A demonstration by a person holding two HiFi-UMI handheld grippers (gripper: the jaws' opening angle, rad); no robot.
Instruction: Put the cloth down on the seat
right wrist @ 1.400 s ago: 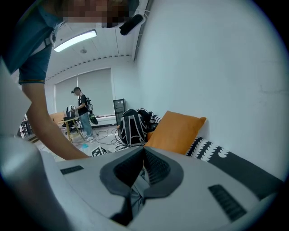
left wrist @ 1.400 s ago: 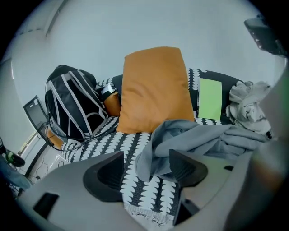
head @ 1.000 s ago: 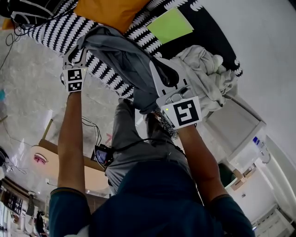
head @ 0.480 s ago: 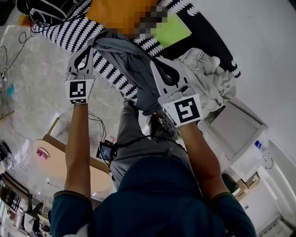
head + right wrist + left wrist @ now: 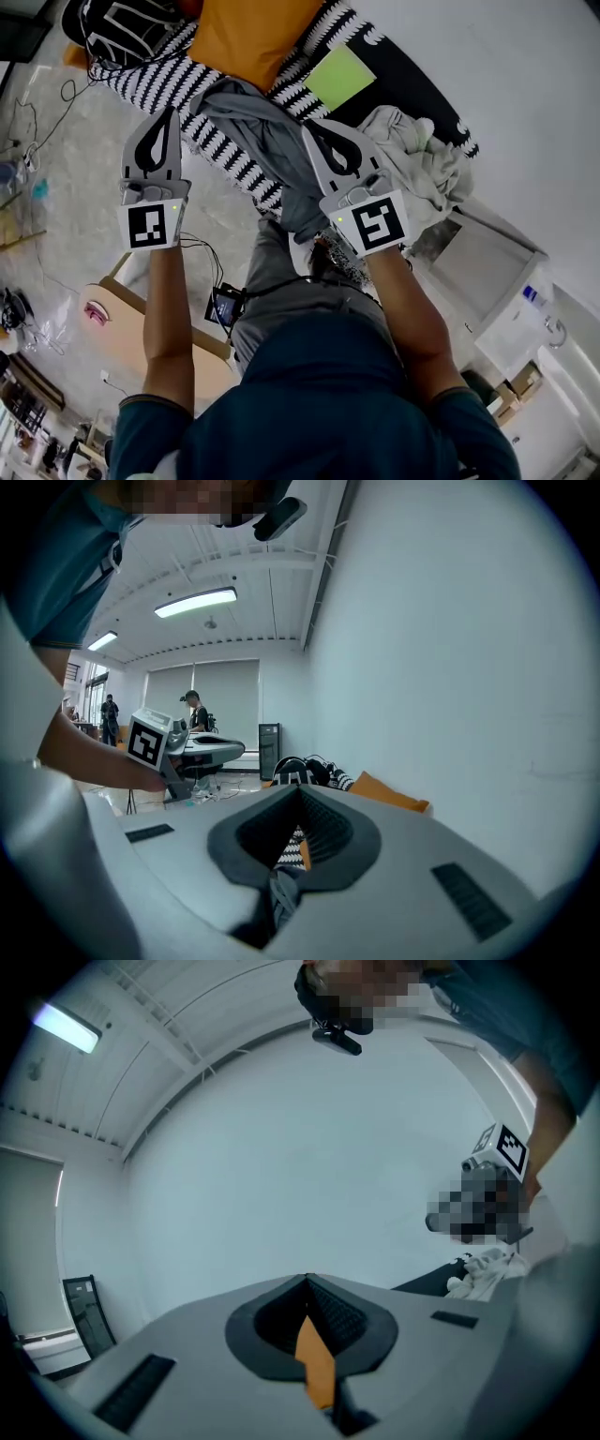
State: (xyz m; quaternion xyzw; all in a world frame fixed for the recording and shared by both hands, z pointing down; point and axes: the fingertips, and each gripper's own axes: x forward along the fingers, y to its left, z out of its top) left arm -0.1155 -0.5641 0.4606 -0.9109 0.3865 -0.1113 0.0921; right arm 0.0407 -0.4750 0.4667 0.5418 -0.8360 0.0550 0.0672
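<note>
Grey cloth (image 5: 265,141) stretches from my right gripper (image 5: 317,131), clenched on one end, across the black-and-white patterned seat (image 5: 159,80).
My left gripper (image 5: 167,117) is clamped on nothing. Only its partner's view shows ceiling strip lights (image 5: 197,602) and distant people (image 5: 194,710). The head view adds pale glossy floor (image 5: 75,169) and an orange cushion (image 5: 248,37).

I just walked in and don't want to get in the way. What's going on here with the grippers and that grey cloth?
A person holds a gripper in each hand in front of a black-and-white patterned seat. The right gripper is shut on a grey cloth, which drapes from its jaws over the seat's front edge. The left gripper is shut and empty, off to the side of the cloth. The cloth has not been let go, so putting it down is not yet done.
</note>
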